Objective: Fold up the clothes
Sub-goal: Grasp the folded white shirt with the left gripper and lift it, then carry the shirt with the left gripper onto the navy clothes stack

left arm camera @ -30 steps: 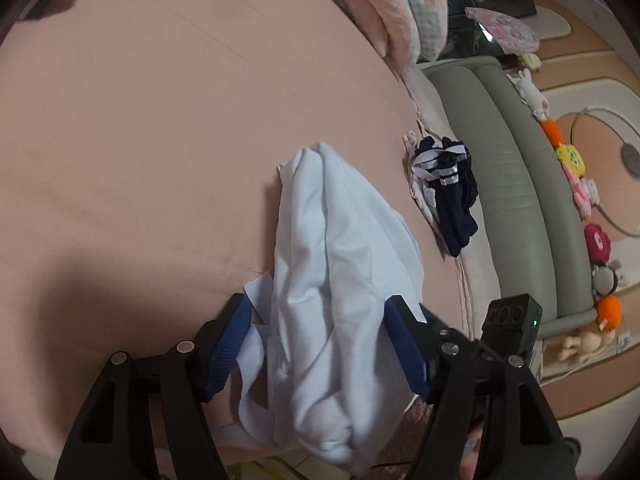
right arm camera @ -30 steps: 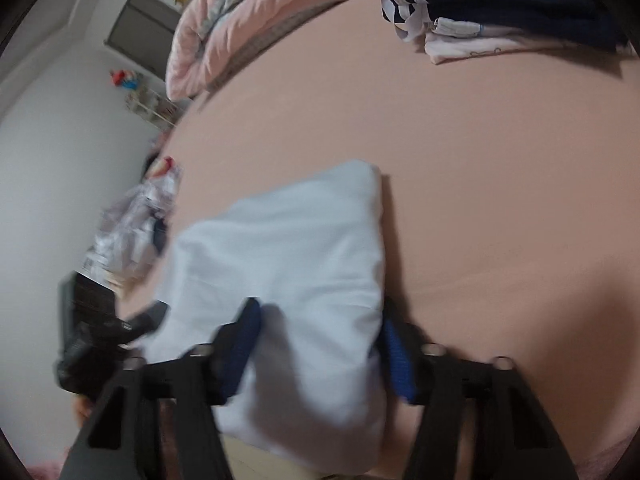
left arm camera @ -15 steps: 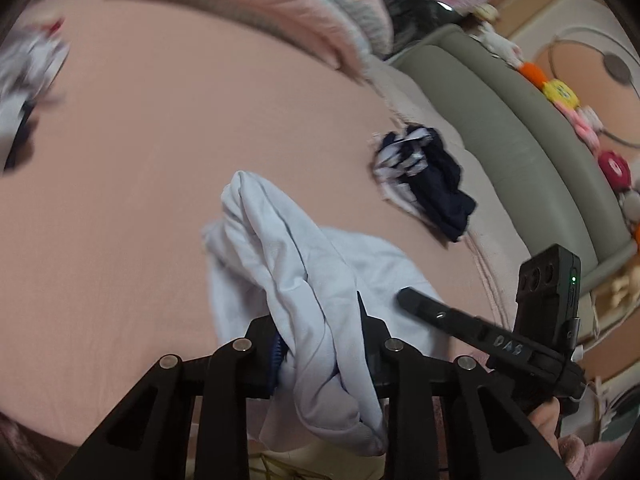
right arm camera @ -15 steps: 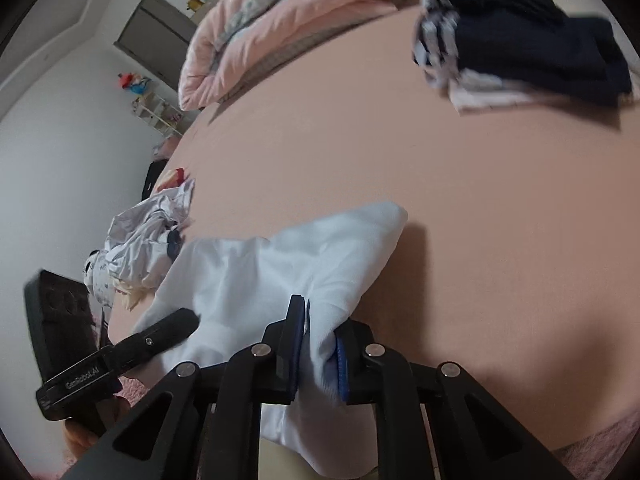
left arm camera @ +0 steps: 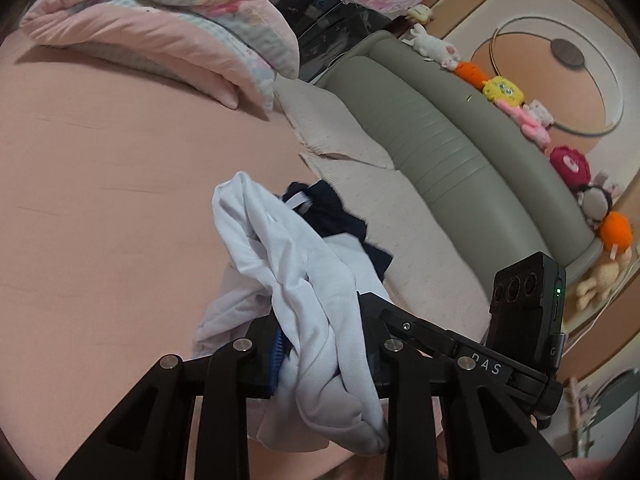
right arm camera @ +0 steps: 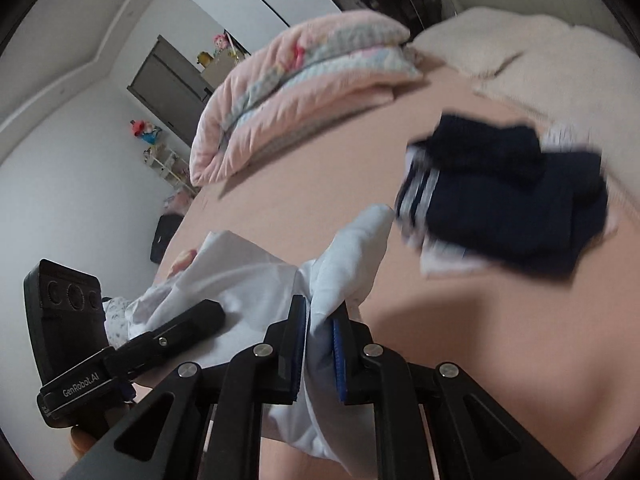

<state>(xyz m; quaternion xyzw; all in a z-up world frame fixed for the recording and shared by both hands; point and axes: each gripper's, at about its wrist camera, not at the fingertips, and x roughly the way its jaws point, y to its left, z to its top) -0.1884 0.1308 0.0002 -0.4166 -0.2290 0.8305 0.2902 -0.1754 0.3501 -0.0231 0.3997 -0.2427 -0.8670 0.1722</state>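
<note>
Left gripper [left arm camera: 320, 344]: pinching a thick bunched fold of the white garment [left arm camera: 296, 280]; jaws closed in on it during the last sec, cloth betw. them; blue pad [left arm camera: 277, 354] visible on left jaw, right pad hidden by cloth.
Right gripper [right arm camera: 320, 344]: pinching a thinner edge of the same white garment [right arm camera: 344, 256]; jaws also just closed in on it, cloth betw. them; blue pads press cloth from both sides.
White garment: lifted off the bed [left arm camera: 100, 220], hanging betw. the two grippers; a rounded lobe sticks up beyond each gripper, rest droops below the jaws.
Grippers rel. to each other: near, side by side; right one's body seen at lower right of left wrist view, left one's body at lower left of right wrist view.
Dark clothes [right arm camera: 504, 200]: navy pile w/ white stripes, lying on the bed beyond the white garment; blurred in right wrist view; partly hidden behind white cloth in left wrist view.
Quilt [left arm camera: 160, 28]: pink, folded, at far end of bed.
Pillow [left arm camera: 332, 124]: cream, just beside quilt.
Headboard [left arm camera: 460, 148]: grey-green, padded.
Plush toys [left arm camera: 500, 88]: row along top of headboard.
Patterned clothes [right arm camera: 116, 320]: small heap at bed edge, mostly hidden behind left gripper's body.
</note>
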